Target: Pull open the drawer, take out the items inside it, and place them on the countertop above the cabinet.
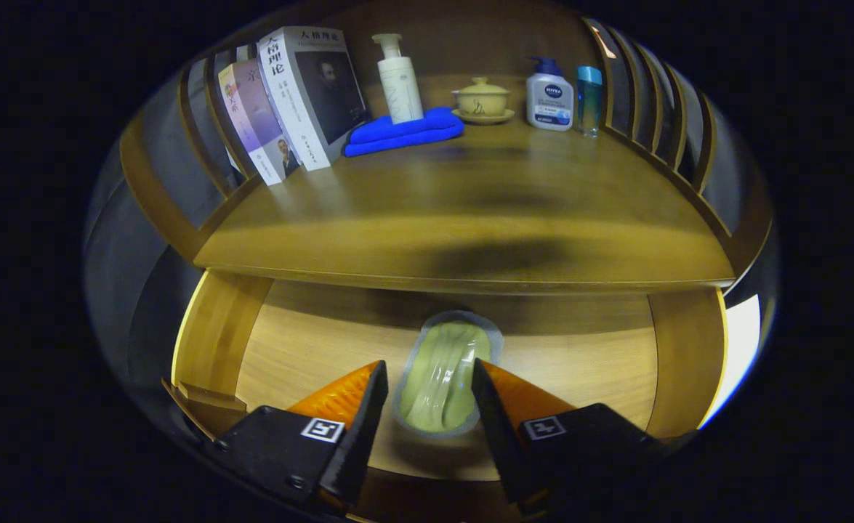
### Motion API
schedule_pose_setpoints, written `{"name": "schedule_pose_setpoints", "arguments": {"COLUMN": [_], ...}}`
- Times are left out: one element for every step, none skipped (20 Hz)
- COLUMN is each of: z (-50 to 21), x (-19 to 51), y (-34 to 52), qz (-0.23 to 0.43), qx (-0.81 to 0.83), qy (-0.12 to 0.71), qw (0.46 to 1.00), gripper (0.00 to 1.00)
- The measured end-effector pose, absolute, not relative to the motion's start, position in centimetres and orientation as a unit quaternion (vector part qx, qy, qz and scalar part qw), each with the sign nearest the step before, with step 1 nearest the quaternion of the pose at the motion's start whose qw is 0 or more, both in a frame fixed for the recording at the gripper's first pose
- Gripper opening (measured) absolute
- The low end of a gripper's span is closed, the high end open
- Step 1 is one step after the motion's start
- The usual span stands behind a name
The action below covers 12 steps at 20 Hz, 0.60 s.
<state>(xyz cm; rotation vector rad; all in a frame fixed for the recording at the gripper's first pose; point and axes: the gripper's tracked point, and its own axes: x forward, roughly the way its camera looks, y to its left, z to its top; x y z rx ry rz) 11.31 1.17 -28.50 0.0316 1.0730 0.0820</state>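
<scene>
Gripper view: drawer (pixel 216 341) is pulled open under the countertop (pixel 470 218), wooden floor lit up inside. Gripper (pixel 429 374) is down in the drawer, fingers spread abt as wide as the packet, one on each side of it. The green sealed pouch (pixel 445 374) lies flat on the drawer floor, right btwn the fingers, its far end poking just beyond the tips, its near end back toward the gripper body. Left finger looks just off the pouch's edge, right finger at or v. near its edge; can't tell if either truly presses, so no firm grip seen.

Up top, back of the countertop: two books (pixel 288 102) leaning at the left, blue cloth (pixel 405 133) w/ a white pump bottle (pixel 399 80) standing on it, lidded cup on saucer (pixel 481 98), a white-and-blue pump bottle (pixel 550 98), and a small teal bottle (pixel 589 98) beside it. Slatted rails (pixel 652 94) on both sides.
</scene>
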Motion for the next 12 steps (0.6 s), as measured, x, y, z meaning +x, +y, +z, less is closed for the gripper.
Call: {"name": "schedule_pose_setpoints", "arguments": {"z": [-28.9, -29.2, -29.8, -30.0, -30.3, -29.9, -30.4, -30.3, -30.2, -30.1, -30.1, -29.6], "x": [11.4, 11.5, 11.6, 11.5, 11.2, 11.5, 11.4, 11.2, 11.1, 10.9, 10.9, 10.7], "y": [1.0, 0.5, 0.0, -0.1, -0.1, 0.0, -0.1, -0.3, -0.2, 0.0, 0.2, 0.5], "qz": [0.035, 0.028, 0.021, 0.023, 0.026, 0.025, 0.025, 0.03, 0.036, 0.038, 0.045, 0.054], "qx": [0.013, 0.009, 0.003, 0.006, 0.009, 0.019, 0.022, 0.017, 0.015, 0.023, 0.035, 0.049], "qy": [0.514, 0.518, 0.522, 0.526, 0.533, 0.529, 0.525, 0.526, 0.522, 0.519, 0.519, 0.518], "qw": [0.857, 0.855, 0.853, 0.85, 0.846, 0.848, 0.85, 0.85, 0.852, 0.854, 0.853, 0.852], "gripper": [0.6, 0.54, 0.47, 0.41, 0.34, 0.33, 0.22, 0.22, 0.22, 0.18, 0.14, 0.14]}}
